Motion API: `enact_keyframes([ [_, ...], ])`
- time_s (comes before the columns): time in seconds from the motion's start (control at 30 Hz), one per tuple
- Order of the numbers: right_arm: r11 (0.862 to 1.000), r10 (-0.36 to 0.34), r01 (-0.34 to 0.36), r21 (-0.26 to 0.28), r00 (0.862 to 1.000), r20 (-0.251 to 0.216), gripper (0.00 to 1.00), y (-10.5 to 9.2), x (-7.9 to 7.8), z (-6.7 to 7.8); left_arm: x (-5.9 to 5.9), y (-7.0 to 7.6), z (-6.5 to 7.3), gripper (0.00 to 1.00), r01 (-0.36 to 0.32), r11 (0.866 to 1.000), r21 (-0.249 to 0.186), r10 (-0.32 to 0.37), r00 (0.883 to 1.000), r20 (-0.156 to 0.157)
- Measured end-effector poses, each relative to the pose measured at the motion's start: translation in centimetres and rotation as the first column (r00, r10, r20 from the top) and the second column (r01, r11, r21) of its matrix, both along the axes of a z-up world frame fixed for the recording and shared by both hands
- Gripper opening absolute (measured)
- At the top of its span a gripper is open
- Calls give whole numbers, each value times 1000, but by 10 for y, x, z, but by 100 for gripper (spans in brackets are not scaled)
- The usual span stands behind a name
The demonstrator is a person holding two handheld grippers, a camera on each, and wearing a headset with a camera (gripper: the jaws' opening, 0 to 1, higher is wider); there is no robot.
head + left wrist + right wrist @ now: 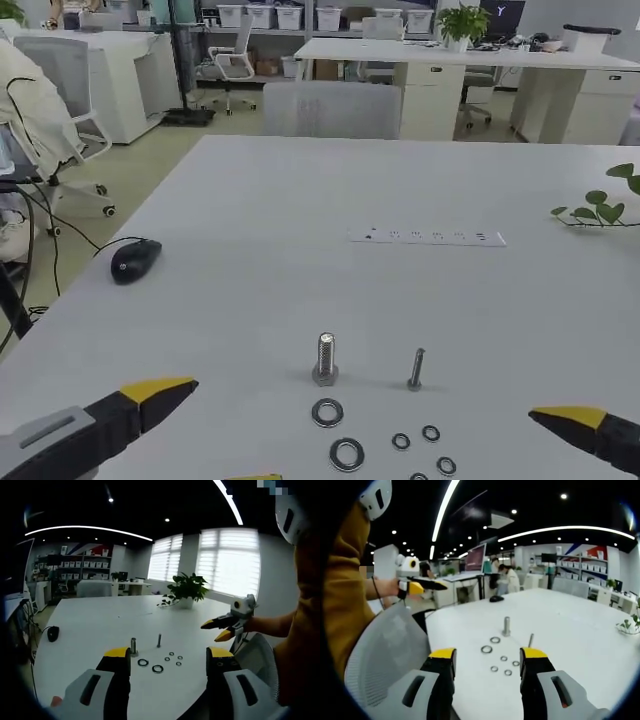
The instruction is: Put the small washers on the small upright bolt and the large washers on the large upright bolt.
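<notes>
Yellow-tipped jaws of the left gripper (169, 654) stand wide apart with nothing between them; the right gripper (488, 653) is likewise spread and empty. Both hang short of the large upright bolt (325, 360), one to each side of it and nearer the person.

Position of parts, taken from that bolt in the head view:
- small upright bolt (416, 370) – to its right, apart from it, also standing on its head.
- two large washers (327, 412) – just in front of it, lying flat on the white worktop (300, 250), one nearer the person than the other.
- small washers (431, 433) – in front and to the right, a loose cluster of about four, none touching.

No washer sits on either bolt.

Handling assessment: the washers look to be thin metal rings, so stiff, light and likely slippery. Lying flat, they offer little edge. Best hold is judged to be across the outer rim, jaw tips low to the worktop. Either bolt could topple if knocked.
</notes>
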State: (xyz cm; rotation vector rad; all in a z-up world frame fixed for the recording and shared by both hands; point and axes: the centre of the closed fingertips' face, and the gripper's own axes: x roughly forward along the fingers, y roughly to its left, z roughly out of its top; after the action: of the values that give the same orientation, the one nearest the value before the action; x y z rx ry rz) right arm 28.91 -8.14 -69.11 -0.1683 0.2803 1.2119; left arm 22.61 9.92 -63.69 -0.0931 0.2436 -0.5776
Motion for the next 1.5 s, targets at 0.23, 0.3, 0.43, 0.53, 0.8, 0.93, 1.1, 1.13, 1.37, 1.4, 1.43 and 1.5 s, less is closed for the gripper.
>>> enact_keyframes([
  [0.23, 1000, 4, -4, -4, 1000, -2, 53, 0, 0, -1, 0, -1, 0, 60, 3, 1000, 3, -3, 1000, -1],
  [0.3, 1000, 6, -6, -5, 1000, -2, 53, 0, 0, -1, 0, -1, 0, 60, 5, 1000, 6, -5, 1000, -1],
  [0.43, 1000, 8, -8, -5, 1000, -1, 53, 1, 0, 0, 1, -1, 2, 60, 5, 1000, 5, -5, 1000, 3],
  [0.53, 1000, 8, -8, -6, 1000, -1, 53, 1, 0, 0, 1, -1, 2, 60, 6, 1000, 7, -6, 1000, 3],
  [0.8, 1000, 16, -16, -23, 1000, -9, 51, 1, -1, -4, -1, -2, 1, 60, 6, 1000, 6, -6, 1000, 0],
  [0.93, 999, 20, -20, -32, 1000, -13, 51, 1, 0, -5, 0, -2, 0, 60, 5, 1000, 6, -5, 1000, 0],
  [1.1, 998, 31, -32, -50, 999, -9, 51, 1, 3, -7, 0, -3, -1, 60, 3, 1000, 3, -3, 1000, -1],
  [1.13, 997, 35, -35, -62, 999, -11, 50, 1, 5, -9, 0, -3, -2, 60, 4, 1000, 5, -4, 1000, -4],
  [1.37, 992, 56, -57, -110, 998, -13, 47, 2, 15, -17, 1, -3, -3, 60, -2, 1000, -3, 2, 1000, -4],
  [1.4, 991, 62, -64, -115, 998, -17, 47, 3, 15, -18, 1, -3, -3, 60, -3, 1000, -3, 3, 1000, -4],
  [1.43, 989, 74, -76, -125, 997, -20, 47, 4, 15, -19, 1, -2, -4, 60, -4, 1000, -2, 4, 1000, -6],
  [1.5, 985, 84, -87, -149, 996, -25, 46, 5, 16, -22, 2, -2, -5, 60, -6, 1000, -2, 6, 1000, -8],
])
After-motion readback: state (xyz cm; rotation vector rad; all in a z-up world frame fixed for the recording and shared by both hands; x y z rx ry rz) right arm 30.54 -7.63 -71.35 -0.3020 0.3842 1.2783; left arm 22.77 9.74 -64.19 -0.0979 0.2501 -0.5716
